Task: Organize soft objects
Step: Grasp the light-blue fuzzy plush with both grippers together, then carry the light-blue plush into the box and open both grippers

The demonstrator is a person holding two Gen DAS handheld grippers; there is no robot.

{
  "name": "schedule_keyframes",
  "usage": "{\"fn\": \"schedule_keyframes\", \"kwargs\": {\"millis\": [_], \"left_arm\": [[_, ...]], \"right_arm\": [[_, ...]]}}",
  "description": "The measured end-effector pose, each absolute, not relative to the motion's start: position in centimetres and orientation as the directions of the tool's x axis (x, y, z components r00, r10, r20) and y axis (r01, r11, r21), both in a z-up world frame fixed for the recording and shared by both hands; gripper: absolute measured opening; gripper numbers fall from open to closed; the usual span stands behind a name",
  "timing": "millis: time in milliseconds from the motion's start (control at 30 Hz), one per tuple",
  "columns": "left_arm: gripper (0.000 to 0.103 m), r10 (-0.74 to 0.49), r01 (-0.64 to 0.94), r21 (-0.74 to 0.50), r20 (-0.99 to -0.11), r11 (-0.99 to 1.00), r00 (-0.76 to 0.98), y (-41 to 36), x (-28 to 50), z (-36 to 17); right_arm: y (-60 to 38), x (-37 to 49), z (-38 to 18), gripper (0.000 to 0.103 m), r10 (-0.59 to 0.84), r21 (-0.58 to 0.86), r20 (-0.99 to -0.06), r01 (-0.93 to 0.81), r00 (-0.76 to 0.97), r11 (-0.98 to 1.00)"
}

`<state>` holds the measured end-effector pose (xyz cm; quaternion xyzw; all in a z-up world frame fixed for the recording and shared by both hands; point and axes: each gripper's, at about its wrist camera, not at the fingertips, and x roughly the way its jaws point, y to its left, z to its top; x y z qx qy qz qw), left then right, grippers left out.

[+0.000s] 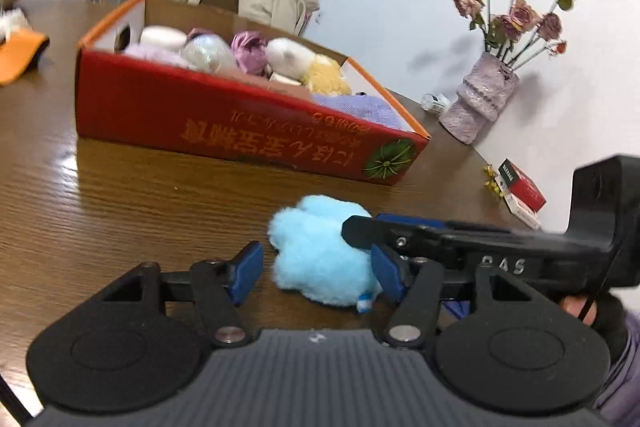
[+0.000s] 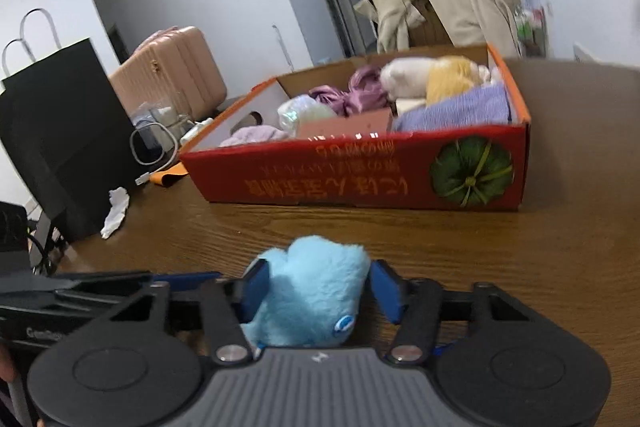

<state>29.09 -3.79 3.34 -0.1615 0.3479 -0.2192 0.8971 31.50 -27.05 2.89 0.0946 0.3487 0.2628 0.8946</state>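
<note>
Blue plush half-hidden between claws

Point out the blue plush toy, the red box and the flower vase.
blue plush toy [image 2: 316, 287]: right wrist view, middle of its fluffy body.
red box [image 1: 224, 123]: left wrist view, printed front wall.
flower vase [image 1: 482, 99]: left wrist view, glass body.

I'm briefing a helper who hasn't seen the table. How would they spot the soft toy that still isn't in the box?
Find the red cardboard box on the wooden table. In front of it, between both hand-held grippers, sits a fluffy light-blue plush, the only soft thing outside the box.
</note>
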Motion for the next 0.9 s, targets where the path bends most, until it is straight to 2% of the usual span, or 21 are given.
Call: {"fn": "schedule_keyframes", "kwargs": {"millis": [33, 133, 333, 467, 633, 900], "left_arm": [[0.055, -0.518, 0.281, -0.459, -0.551, 0.843, 0.654, -3.9, 29.4, 3.1], [0.047, -0.568, 0.279, -0.525, -0.541, 0.804, 0.619, -3.6, 30.2, 2.4], [0.045, -0.603, 0.252, -0.592, -0.524, 0.765, 0.601, -3.0, 31.2, 1.4], [0.041, -0.569, 0.27, -0.543, -0.514, 0.795, 0.642, -3.4, 29.9, 2.6], [0.04, -0.574, 0.324, -0.517, -0.454, 0.793, 0.681, -3.1, 26.7, 4.6], [0.04, -0.571, 0.339, -0.508, -0.418, 0.792, 0.707, -1.8, 24.1, 5.9]], "right_arm": [[-27.1, 31.6, 2.7, 0.044, 0.54, 0.365, -0.571, -0.399, 0.619, 0.842], [-27.5, 31.8, 2.3, 0.038, 0.557, 0.399, -0.561, -0.389, 0.612, 0.83], [-28.1, 32.5, 1.6, 0.036, 0.585, 0.466, -0.553, -0.362, 0.593, 0.808], [-27.3, 31.4, 2.5, 0.033, 0.558, 0.428, -0.558, -0.363, 0.615, 0.828], [-27.1, 28.3, 5.0, 0.033, 0.551, 0.394, -0.505, -0.39, 0.664, 0.832], [-26.0, 25.8, 6.5, 0.033, 0.555, 0.382, -0.475, -0.408, 0.683, 0.829]]}}
